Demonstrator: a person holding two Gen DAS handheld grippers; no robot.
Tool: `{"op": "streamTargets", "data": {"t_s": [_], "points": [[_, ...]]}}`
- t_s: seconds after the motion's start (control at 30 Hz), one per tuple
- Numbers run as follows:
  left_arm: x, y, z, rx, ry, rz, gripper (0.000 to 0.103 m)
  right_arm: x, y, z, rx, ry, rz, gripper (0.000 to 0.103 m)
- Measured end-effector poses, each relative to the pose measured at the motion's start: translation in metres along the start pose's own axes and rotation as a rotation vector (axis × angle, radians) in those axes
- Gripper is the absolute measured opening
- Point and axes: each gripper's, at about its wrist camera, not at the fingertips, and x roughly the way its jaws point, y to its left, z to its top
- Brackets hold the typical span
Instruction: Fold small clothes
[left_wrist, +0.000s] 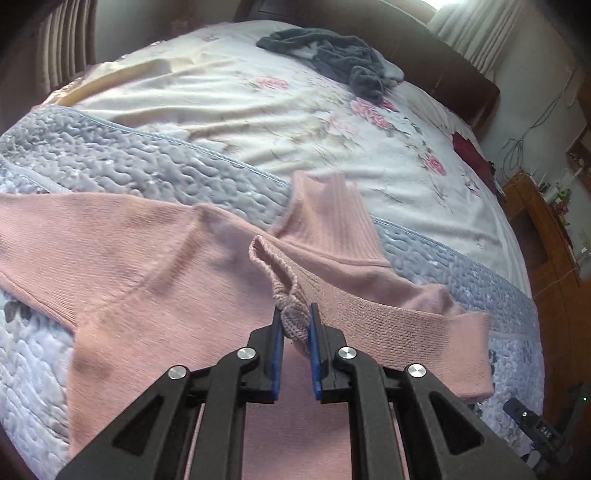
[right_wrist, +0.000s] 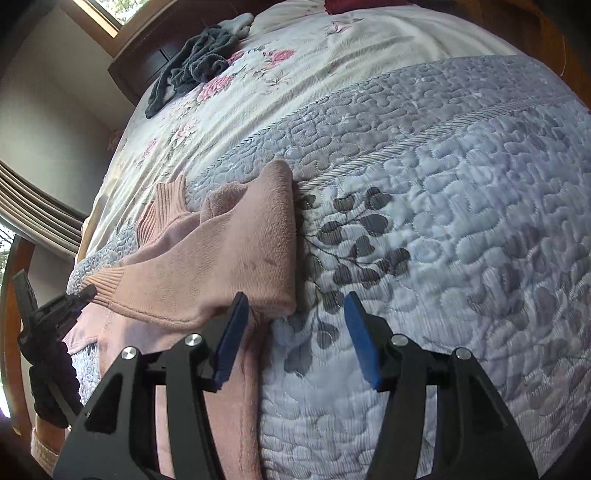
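Observation:
A pink knit sweater (left_wrist: 147, 258) lies spread on a blue-grey quilt (left_wrist: 129, 162), its ribbed turtleneck collar (left_wrist: 328, 214) pointing up the bed. My left gripper (left_wrist: 295, 314) is shut on the cuff (left_wrist: 291, 314) of a sleeve that is folded across the sweater's body. In the right wrist view the same sweater (right_wrist: 221, 251) lies at the left, with one sleeve folded over it. My right gripper (right_wrist: 295, 306) is open just past the sweater's right edge, its left finger over the pink fabric, its right finger over the quilt (right_wrist: 443, 221). Nothing sits between its pads.
A crumpled dark grey garment (left_wrist: 332, 55) lies far up the bed on a floral sheet (left_wrist: 258, 110), near the dark headboard (left_wrist: 443, 62). A dark red item (left_wrist: 472, 151) sits at the bed's right edge beside wooden furniture (left_wrist: 546, 240). The other gripper and a gloved hand (right_wrist: 48, 332) show at left.

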Motion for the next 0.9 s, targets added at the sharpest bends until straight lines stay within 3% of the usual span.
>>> {"op": "streamTargets", "data": {"t_s": [0.1,0.3,0.4,0.63,0.73,0.9], "points": [[0.005,0.024,0.003,-0.021,0.006,0.018,0.012,0.023,0.012,0.014,0.004,0.047,0.023,0.059],[0.029,0.046,-0.003,-0.012,0.030,0.067,0.012,0.071,0.018,0.023,0.039,0.163,-0.069,0.058],[0.049,0.058,-0.010,-0.014,0.069,0.106,0.012,0.080,0.015,0.020,0.031,0.175,-0.105,0.049],[0.064,0.062,-0.018,0.020,0.114,0.141,0.015,0.088,0.034,0.011,-0.113,0.177,-0.231,0.048],[0.042,0.064,-0.010,-0.026,0.090,0.098,0.020,0.073,0.038,0.015,-0.100,0.156,-0.189,0.048],[0.014,0.036,-0.002,0.042,0.019,0.042,0.024,0.044,0.066,0.020,-0.111,0.076,-0.085,0.052]]}}
